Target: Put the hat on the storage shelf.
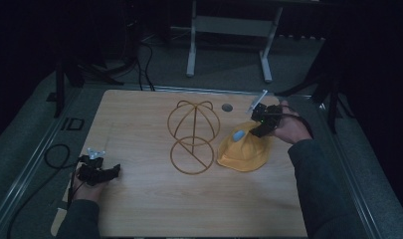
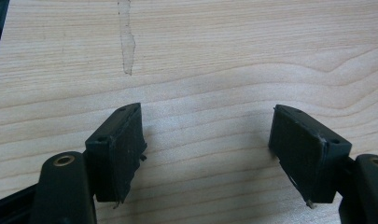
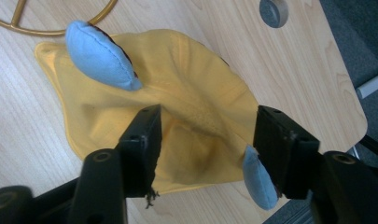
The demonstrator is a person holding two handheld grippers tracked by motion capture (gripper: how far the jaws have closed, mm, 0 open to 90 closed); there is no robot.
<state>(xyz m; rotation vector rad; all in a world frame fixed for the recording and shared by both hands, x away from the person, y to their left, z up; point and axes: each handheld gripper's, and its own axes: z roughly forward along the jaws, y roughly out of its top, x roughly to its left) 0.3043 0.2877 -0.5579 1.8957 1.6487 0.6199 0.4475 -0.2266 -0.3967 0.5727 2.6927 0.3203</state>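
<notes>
Right gripper [image 3: 205, 140] hovers jaws wide over yellow hat [image 3: 177, 93] with blue ears, lying beside gold wire stand [image 1: 193, 137] on wooden table [image 1: 139, 199]. Left gripper [image 2: 207, 149] spread wide, empty, above bare tabletop.

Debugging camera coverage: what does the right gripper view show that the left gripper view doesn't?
Right gripper view: the yellow hat with two blue ears, part of the gold wire stand, a round hole in the table, and the table's edge. The right gripper is open over the hat. Left gripper view: a pale streak on the wood, under the open left gripper. Both: black jaws apart, gripping nothing, and the wooden table.
</notes>
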